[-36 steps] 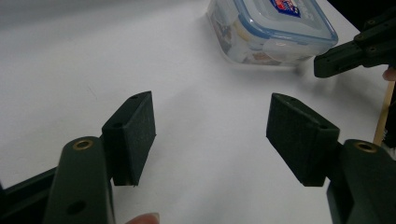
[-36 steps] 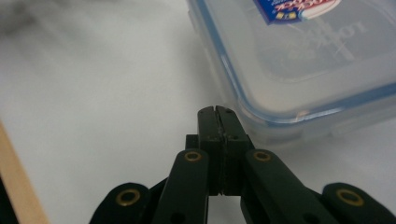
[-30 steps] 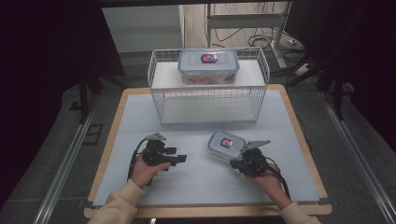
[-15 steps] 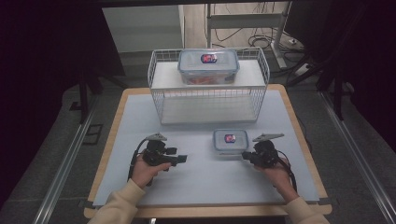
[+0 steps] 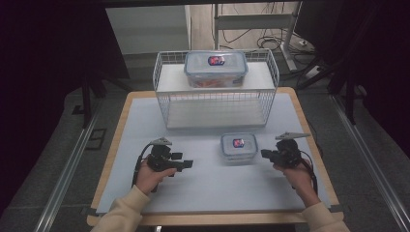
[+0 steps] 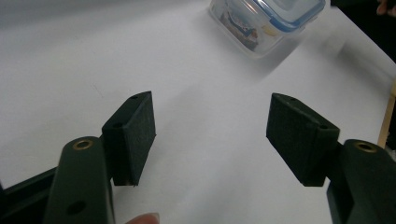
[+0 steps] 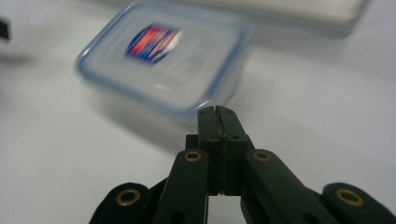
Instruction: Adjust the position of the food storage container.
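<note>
A small clear food box with a blue-rimmed lid and a red-blue label (image 5: pixel 239 147) (image 7: pixel 161 60) (image 6: pixel 266 21) lies flat on the white table mat (image 5: pixel 208 183). My right gripper (image 5: pixel 265 154) (image 7: pixel 217 112) is just right of the box, its jaws pressed together with nothing between them, tips a short way off the box's near corner. To the left of the box my left gripper (image 5: pixel 186 164) (image 6: pixel 210 130) hovers over bare mat, jaws wide apart and empty. A larger box of the same kind (image 5: pixel 215 67) rests on top of a white wire shelf (image 5: pixel 216 101).
The wire shelf stands at the back middle of the table, with an open space under its top. The wooden table edge (image 5: pixel 309 125) runs close to my right hand. Cables and dark stands lie on the floor beyond.
The small box went from tilted at my right gripper to lying flat on the mat. My right gripper has drawn back to the right, away from it. The left gripper kept still.
</note>
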{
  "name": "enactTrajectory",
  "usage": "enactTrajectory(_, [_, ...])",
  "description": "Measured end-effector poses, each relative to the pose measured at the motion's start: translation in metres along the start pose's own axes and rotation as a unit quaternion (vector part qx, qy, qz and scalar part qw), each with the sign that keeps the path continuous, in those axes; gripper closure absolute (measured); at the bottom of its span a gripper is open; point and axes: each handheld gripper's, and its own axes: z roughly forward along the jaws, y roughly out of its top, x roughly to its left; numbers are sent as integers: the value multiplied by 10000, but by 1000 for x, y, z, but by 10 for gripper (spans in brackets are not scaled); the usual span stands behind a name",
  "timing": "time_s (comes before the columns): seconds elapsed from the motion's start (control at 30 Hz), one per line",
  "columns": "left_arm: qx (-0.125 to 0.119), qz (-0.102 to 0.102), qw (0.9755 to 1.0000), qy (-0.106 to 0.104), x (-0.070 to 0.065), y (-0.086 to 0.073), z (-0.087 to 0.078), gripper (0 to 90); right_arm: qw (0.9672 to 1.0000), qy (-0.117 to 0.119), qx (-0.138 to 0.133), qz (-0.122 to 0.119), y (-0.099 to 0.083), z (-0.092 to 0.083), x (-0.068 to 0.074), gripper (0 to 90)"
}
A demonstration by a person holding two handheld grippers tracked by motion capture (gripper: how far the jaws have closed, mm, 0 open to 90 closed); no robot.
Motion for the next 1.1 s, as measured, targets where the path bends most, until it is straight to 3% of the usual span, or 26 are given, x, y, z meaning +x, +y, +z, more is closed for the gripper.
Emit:
enactTrajectory(0.03, [5,-4,10000,9,0,0,1,323,9999,-66,-94,117,9,2,-7,896])
enactTrajectory(0.13, [11,8,10000,17,0,0,1,323,9996,-256,-44,51,21,15,-14,896])
enactTrajectory(0.2, [9,13,10000,23,1,0,0,323,9997,-226,44,108,24,25,-17,896])
enactTrajectory(0.23, [5,13,10000,27,1,0,0,323,9997,-226,44,108,24,25,-17,896])
enactTrajectory(0.3, [-4,-14,10000,27,2,0,-1,323,9991,-308,291,-4,25,43,-13,897])
enactTrajectory(0.4, [-10,-39,10000,51,5,0,-1,324,9991,-294,311,-20,25,47,-13,897])
enactTrajectory(0.43, [-22,-73,10000,59,6,0,-2,324,9994,-194,290,28,26,49,-12,897])
enactTrajectory(0.57, [-74,-94,9999,69,7,1,-5,325,9995,-151,292,-22,28,52,-5,897])
enactTrajectory(0.8, [-138,-206,9996,94,12,1,-9,325,9988,103,360,-300,31,61,20,897])
enactTrajectory(1.1, [-155,-241,9995,122,15,1,-9,325,9983,335,359,-298,30,64,29,897])
